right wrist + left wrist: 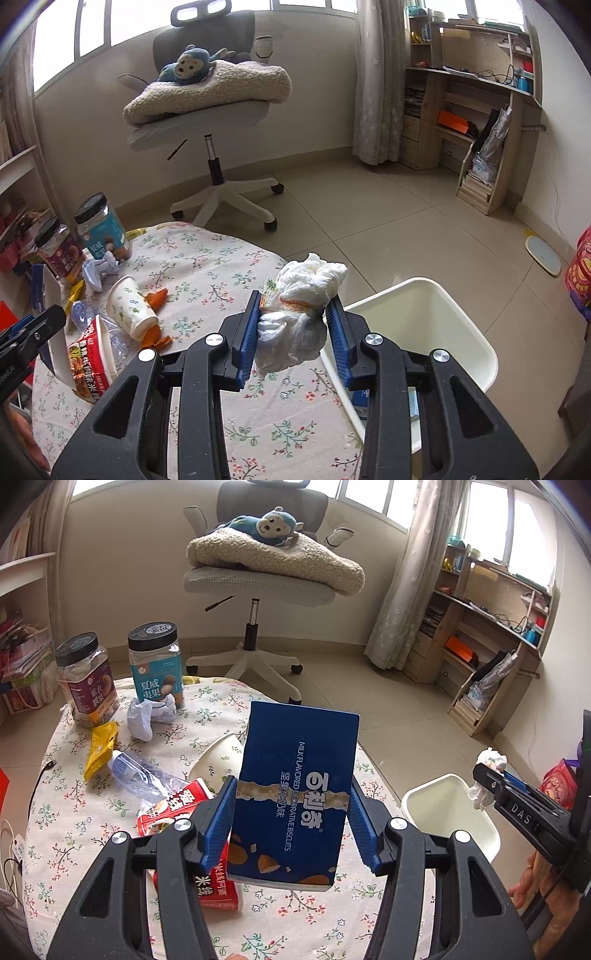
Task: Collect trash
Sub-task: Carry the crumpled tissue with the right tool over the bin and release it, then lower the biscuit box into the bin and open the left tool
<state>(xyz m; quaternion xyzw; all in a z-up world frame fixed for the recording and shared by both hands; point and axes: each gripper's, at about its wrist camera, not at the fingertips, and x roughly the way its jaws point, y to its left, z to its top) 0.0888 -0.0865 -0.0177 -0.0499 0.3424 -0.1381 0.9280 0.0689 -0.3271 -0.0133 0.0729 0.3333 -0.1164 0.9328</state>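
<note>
While both tools are raised above the desk, each one carries a piece of trash. The left tool points forward and a little up, and its blue ribbed pads clamp the two long sides of a blue biscuit box, a flat carton of smooth card with white print, which stands almost upright and leans slightly away. The lower end of the box is cut off by the black frame of the tool. The right tool is level, and its pads are closed on a crumpled white tissue wad, soft and wrinkled, with a small coloured scrap pressed in it that is hard to make out. It hangs near the desk edge, just beside the white plastic bin, a square bin with rounded corners standing on the floor.

On the flowered cloth, lower and further, more trash lies: a red noodle cup on its side, a crushed clear bottle, a tipped paper cup, a yellow wrapper and another crumpled paper. Behind them two clear jars with black lids stand upright. Far behind, an office chair holds a woolly blanket and a blue monkey toy.
</note>
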